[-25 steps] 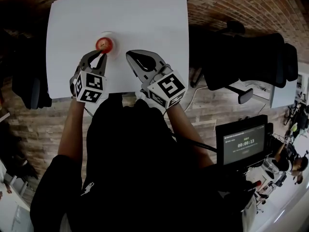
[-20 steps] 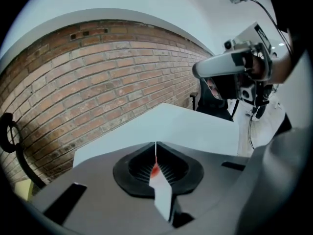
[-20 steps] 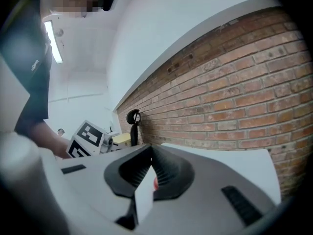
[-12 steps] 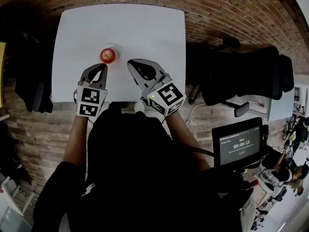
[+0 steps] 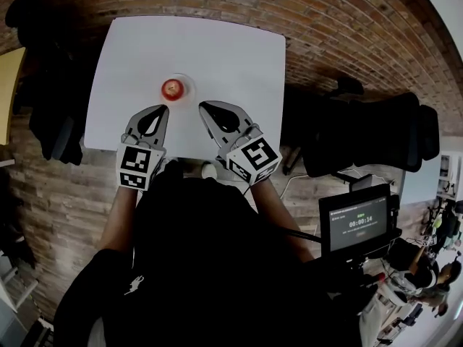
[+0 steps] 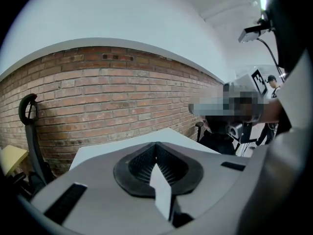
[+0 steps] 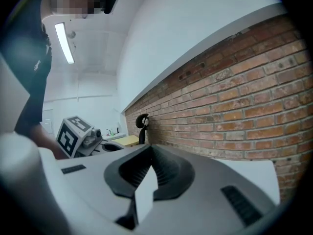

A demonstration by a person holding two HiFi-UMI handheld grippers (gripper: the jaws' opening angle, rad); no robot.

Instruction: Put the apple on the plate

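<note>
The apple [image 5: 172, 88] sits upright on the small pale plate [image 5: 187, 82], near the middle of the white table [image 5: 224, 42], with nothing touching it, so the task's one step looks already done rather than under way. Below and to the left of the plate, toward the person, the left gripper [image 5: 162, 110] hangs above the tabletop with its tips aimed toward the plate but apart from it. In the left gripper view its two jaws meet at their tips with nothing between them, and only the table edge and a brick wall [image 6: 107, 102] lie beyond, with no apple or plate in sight. Below and to the right of the plate, the right gripper [image 5: 205, 106] hangs at about the same remove, also pointing roughly toward the plate and not touching it. The right gripper view shows its jaws closed tip to tip and empty, with the same brick wall running past. Well to the right of the plate, off the table, stand a black chair [image 5: 376, 129] and a small screen [image 5: 359, 223]. Judging from this, no further grasp is needed. The next move calls only for keeping both closed claws clear of the plate so the apple is not nudged, and perhaps checking that it rests steady and does not roll toward the rim.
</note>
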